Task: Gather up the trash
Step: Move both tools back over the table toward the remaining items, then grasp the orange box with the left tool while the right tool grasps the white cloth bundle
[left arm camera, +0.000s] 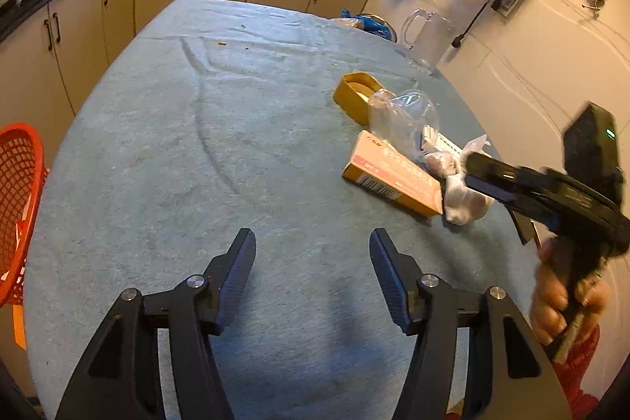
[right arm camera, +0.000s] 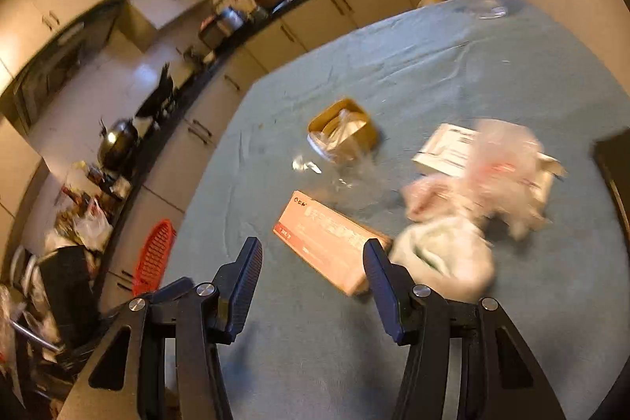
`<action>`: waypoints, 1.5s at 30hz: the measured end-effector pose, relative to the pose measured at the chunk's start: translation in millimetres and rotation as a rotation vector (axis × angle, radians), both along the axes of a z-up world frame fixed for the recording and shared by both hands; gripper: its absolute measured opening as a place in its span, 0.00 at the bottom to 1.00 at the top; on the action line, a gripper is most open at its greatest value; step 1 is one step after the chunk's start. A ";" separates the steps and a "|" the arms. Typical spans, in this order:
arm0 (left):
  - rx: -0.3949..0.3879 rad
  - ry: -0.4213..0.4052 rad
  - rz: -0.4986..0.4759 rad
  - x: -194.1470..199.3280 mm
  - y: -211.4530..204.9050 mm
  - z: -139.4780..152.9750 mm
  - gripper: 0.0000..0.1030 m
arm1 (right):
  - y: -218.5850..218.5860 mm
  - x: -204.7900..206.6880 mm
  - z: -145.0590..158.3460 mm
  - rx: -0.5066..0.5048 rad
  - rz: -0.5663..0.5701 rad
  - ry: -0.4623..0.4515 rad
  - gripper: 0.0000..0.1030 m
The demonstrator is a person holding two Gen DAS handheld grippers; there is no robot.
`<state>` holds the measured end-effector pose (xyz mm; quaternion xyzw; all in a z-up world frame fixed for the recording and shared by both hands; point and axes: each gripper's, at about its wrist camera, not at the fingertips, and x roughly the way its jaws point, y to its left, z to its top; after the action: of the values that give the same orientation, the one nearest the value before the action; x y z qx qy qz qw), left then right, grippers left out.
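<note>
Plainly, label by label:

Left gripper (left arm camera: 313, 243): jaws stand apart with nothing between them, only bare tablecloth under the tips.

Right gripper (right arm camera: 311, 254): jaws likewise parted and empty; in its own view the near end of the box lies just past its right fingertip. From the left wrist view it comes in from the right edge, held by a hand (left arm camera: 559, 298) with a red sleeve below it.

Table (left arm camera: 197, 144): covered with a grey-green cloth, creased in long arcs.

Pink and orange box (left arm camera: 391, 178): lies flat on the cloth, at the near side of the trash cluster.

White wad (left arm camera: 466, 201): crumpled paper or plastic, just beside the box's right end; blurred in the right wrist view.

Clear plastic wrap (left arm camera: 405, 115): crumpled, resting between the box and the yellow tub, partly over the tub's rim.

Yellow tub (left arm camera: 354, 93): on the cloth behind the box, open top showing.

White carton (right arm camera: 445, 146): farther right, partly under a blurred pinkish bag.

Glass jug (left arm camera: 423, 38): upright at the far right edge of the table.

Red basket (left arm camera: 19, 203): beside the table's left edge, off the cloth.
</note>
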<state>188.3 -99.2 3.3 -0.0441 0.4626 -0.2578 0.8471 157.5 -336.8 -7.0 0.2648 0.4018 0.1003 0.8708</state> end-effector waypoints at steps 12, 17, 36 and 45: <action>0.011 -0.009 0.006 0.8 9.8 1.3 0.58 | 20.0 40.2 -25.2 -0.068 0.054 0.092 0.58; 0.007 -0.005 0.035 4.4 14.7 3.9 0.61 | 39.5 24.5 -24.3 0.140 0.254 0.091 0.58; 0.085 0.167 0.025 45.0 -93.3 -17.6 0.74 | -63.4 -61.6 6.7 0.048 -0.136 -0.036 0.60; 0.283 0.082 0.016 39.7 -132.4 -33.9 0.56 | -80.6 -71.0 -8.4 0.077 -0.172 -0.006 0.64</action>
<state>228.0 -231.6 -30.5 0.0617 0.5280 -0.1815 0.8273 86.5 -417.4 -15.4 0.3315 0.3710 0.0414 0.8665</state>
